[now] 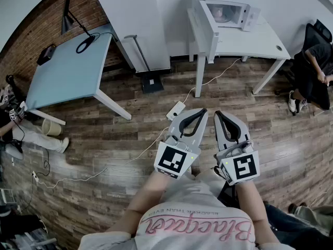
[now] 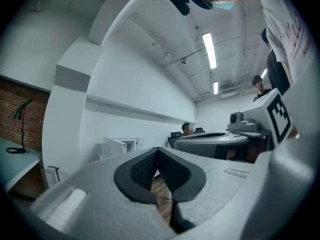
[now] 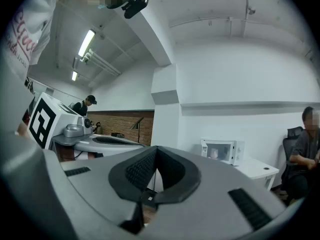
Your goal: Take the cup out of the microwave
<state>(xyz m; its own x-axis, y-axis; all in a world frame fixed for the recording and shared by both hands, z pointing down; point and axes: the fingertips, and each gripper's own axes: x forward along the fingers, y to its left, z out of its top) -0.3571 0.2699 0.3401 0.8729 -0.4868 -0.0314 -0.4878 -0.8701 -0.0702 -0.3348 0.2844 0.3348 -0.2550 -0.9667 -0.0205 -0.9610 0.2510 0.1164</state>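
A white microwave (image 1: 229,12) stands on a white table (image 1: 260,38) at the far side of the room. A pinkish cup (image 1: 220,14) shows inside it. In the right gripper view the microwave (image 3: 222,151) and the cup (image 3: 214,154) are small and far off. The left gripper view shows the microwave (image 2: 120,146) only as a small white box. My left gripper (image 1: 202,112) and right gripper (image 1: 218,113) are held side by side close to my body, over the wooden floor, pointing level toward that table. Both are shut with nothing between the jaws, as each gripper view confirms (image 2: 157,151) (image 3: 155,149).
A light-blue table (image 1: 70,72) with a black lamp (image 1: 67,14) stands at the left. A power strip (image 1: 176,110) and cables lie on the floor ahead. A person sits on a chair (image 1: 312,72) right of the white table. A wide white pillar (image 1: 132,20) rises at the back.
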